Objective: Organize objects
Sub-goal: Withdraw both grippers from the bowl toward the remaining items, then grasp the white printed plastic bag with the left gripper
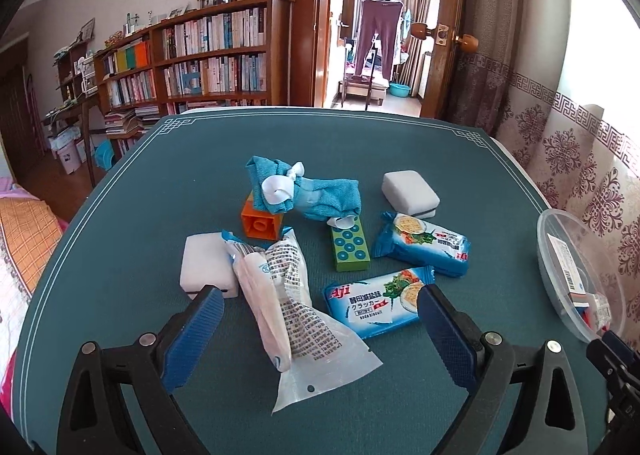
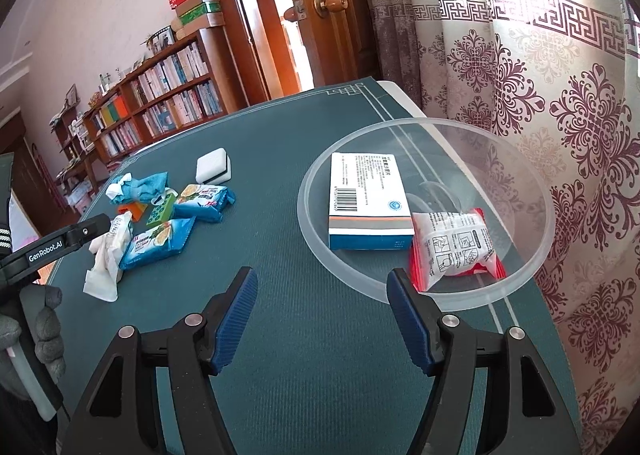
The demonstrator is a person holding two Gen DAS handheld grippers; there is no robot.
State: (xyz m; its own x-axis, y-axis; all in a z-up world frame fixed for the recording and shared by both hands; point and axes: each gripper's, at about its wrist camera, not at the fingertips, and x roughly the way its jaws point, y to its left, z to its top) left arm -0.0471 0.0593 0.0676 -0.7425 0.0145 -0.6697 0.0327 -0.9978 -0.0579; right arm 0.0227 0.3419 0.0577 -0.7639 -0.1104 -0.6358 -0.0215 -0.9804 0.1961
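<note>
My left gripper point(image 1: 320, 307) is open above a clear printed plastic packet point(image 1: 286, 295) and an Aji cracker pack point(image 1: 376, 303), holding nothing. Behind them lie a second cracker pack point(image 1: 422, 247), a green block point(image 1: 351, 245), an orange block point(image 1: 262, 221), a blue cloth bundle point(image 1: 304, 191) and two white sponges point(image 1: 206, 267) point(image 1: 410, 191). My right gripper point(image 2: 320, 287) is open and empty, just short of the clear plastic bowl point(image 2: 316, 243). The bowl holds a white and blue box point(image 2: 368, 201) and a red and white packet point(image 2: 456, 247).
The teal table mat point(image 1: 160, 175) covers the table. A patterned curtain point(image 2: 540, 95) hangs close along the right edge. A bookshelf point(image 1: 200, 55) and an open door point(image 1: 376, 35) stand beyond the far edge. The bowl sits at the right edge in the left wrist view point(image 1: 576, 267).
</note>
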